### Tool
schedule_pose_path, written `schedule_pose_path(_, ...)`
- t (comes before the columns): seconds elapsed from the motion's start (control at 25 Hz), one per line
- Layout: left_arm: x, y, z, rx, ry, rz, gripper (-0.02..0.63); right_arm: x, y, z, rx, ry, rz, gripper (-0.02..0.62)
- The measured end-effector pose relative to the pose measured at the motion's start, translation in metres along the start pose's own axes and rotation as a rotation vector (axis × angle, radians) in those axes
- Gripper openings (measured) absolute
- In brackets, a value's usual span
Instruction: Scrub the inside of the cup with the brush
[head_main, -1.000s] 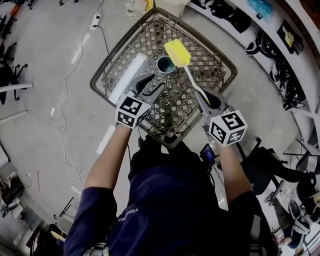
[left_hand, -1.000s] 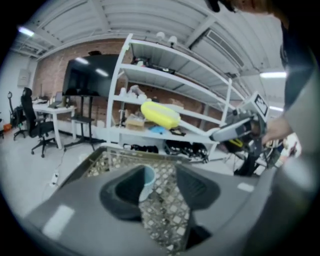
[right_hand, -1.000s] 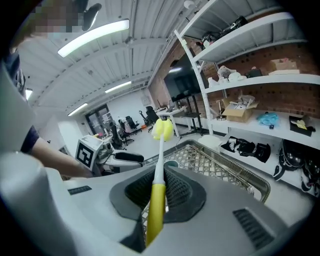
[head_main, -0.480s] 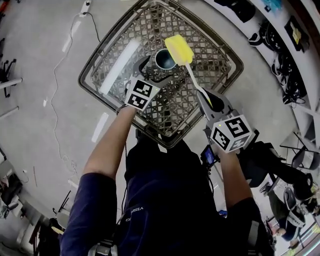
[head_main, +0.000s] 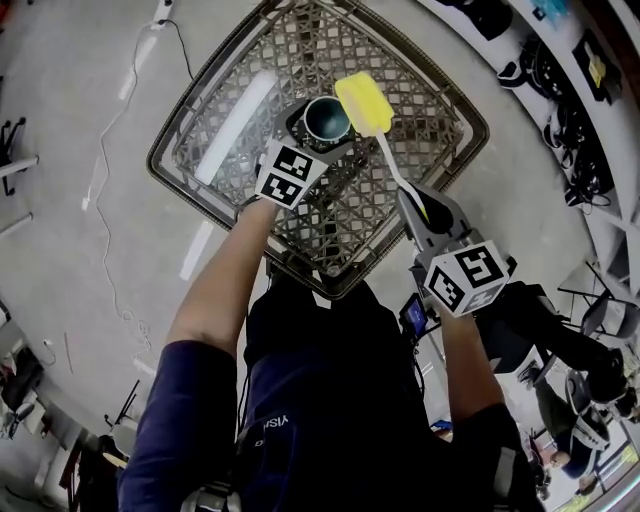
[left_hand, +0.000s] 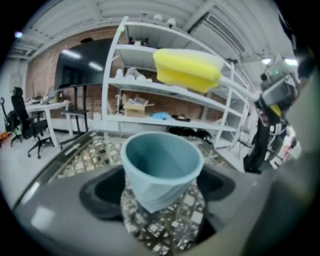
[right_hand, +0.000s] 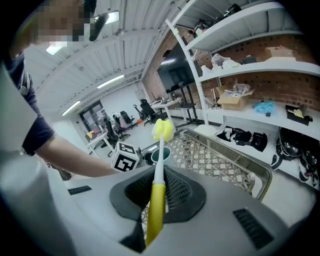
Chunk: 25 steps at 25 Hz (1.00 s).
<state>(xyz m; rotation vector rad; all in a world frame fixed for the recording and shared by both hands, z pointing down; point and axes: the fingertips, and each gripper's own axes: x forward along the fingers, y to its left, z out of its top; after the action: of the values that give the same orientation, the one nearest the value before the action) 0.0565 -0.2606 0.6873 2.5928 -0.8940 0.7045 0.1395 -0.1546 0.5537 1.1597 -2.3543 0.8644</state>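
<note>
Left gripper view, tapered teal cup (left_hand: 161, 167), spongy yellow brush (left_hand: 187, 67), lattice basket (left_hand: 92, 152)

Head view looks steeply down on grey metal lattice basket (head_main: 395, 200). Left gripper view low, close on pale blue plastic cup (left_hand: 161, 167), mid-frame. Right gripper view farther back, along yellow-handled sponge brush (right_hand: 156, 200). All share cup.

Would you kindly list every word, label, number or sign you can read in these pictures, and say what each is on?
Print on the dark shirt: too small and blurred to read.
The left marker cube and right marker cube: square patterns only, no letters.
No text visible on the cup, brush or basket.
</note>
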Motion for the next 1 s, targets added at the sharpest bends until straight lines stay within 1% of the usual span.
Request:
schedule_pose_path(0.04,0.001,0.001,0.000,0.005,0.006,0.006,0.446,-0.001,0.000,0.001,-0.003,-0.001,-0.002,0.031)
schedule_pose_path(0.08,0.002,0.003,0.001,0.008,0.013,0.010,0.425,-0.003,-0.001,0.002,-0.006,-0.003,-0.005,0.031)
schedule_pose_path(0.12,0.002,0.004,0.001,0.010,0.020,0.013,0.388,-0.004,-0.002,0.004,-0.009,-0.005,-0.008,0.031)
schedule_pose_path(0.2,0.000,0.005,0.002,0.016,0.028,0.018,0.382,-0.005,-0.003,0.008,-0.024,-0.005,-0.012,0.031)
schedule_pose_path(0.28,-0.007,0.007,0.006,0.036,0.028,0.029,0.379,-0.006,-0.002,0.012,-0.074,0.006,-0.015,0.031)
schedule_pose_path(0.36,-0.018,0.010,0.014,0.069,0.030,0.046,0.377,-0.007,0.001,0.019,-0.168,0.032,-0.015,0.031)
schedule_pose_path(0.48,-0.041,0.021,0.030,0.127,0.035,0.080,0.377,-0.006,0.010,0.035,-0.338,0.077,-0.011,0.031)
schedule_pose_path(0.56,-0.058,0.031,0.038,0.177,0.055,0.112,0.377,-0.006,0.017,0.048,-0.473,0.106,-0.024,0.031)
schedule_pose_path(0.72,-0.092,0.047,0.050,0.265,0.092,0.178,0.377,-0.007,0.035,0.071,-0.841,0.199,-0.094,0.031)
schedule_pose_path(0.8,-0.108,0.053,0.055,0.298,0.103,0.208,0.376,-0.006,0.048,0.078,-0.999,0.253,-0.109,0.031)
schedule_pose_path(0.92,-0.128,0.057,0.064,0.356,0.117,0.245,0.376,-0.004,0.068,0.089,-1.191,0.316,-0.138,0.031)
schedule_pose_path(1.0,-0.140,0.055,0.072,0.405,0.128,0.262,0.376,-0.004,0.079,0.098,-1.300,0.334,-0.168,0.031)
